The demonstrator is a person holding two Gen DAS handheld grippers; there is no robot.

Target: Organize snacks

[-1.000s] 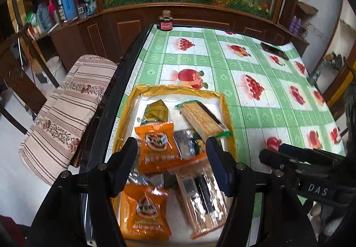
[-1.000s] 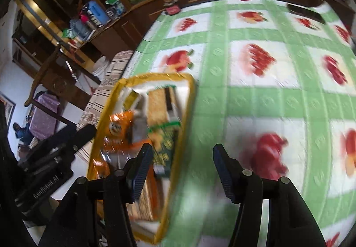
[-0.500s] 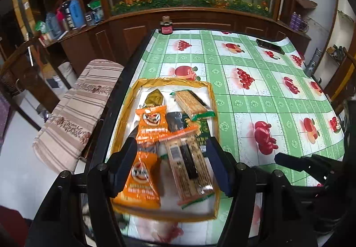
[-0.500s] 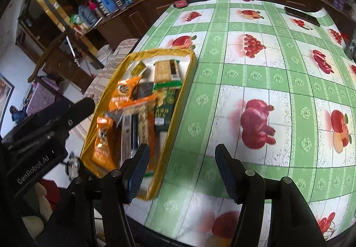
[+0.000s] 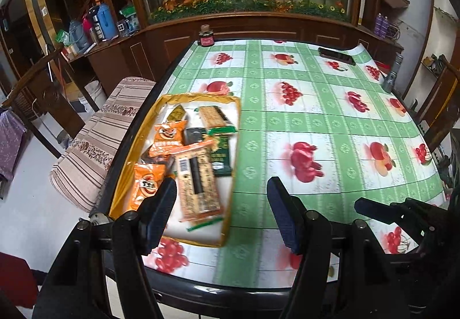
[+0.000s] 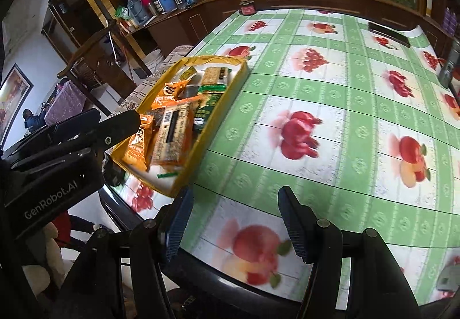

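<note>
A yellow-rimmed tray [image 5: 233, 163] lies on the left part of the fruit-print tablecloth [image 5: 330, 123]. It holds two orange packets [image 5: 146, 185], a long clear cracker pack [image 5: 197, 184], a green-ended cracker pack [image 5: 215, 117] and a dark green packet [image 5: 221, 155]. My left gripper [image 5: 221, 212] is open and empty above the table's near edge, off the tray's near right corner. In the right wrist view the tray [image 6: 212, 115] sits to the upper left. My right gripper [image 6: 233, 215] is open over bare cloth with nothing between its fingers.
A small dark jar [image 5: 206, 37] stands at the table's far edge and a black phone [image 5: 336, 56] lies far right. A grey cylinder [image 5: 392, 74] stands past the right edge. A striped cushioned chair [image 5: 97, 140] is left of the table. A wooden cabinet with plants backs it.
Both grippers have drawn back and up from the tray, so it now lies farther off and to the left. The right jaws stand slightly wider. The snacks have stayed in the tray.
</note>
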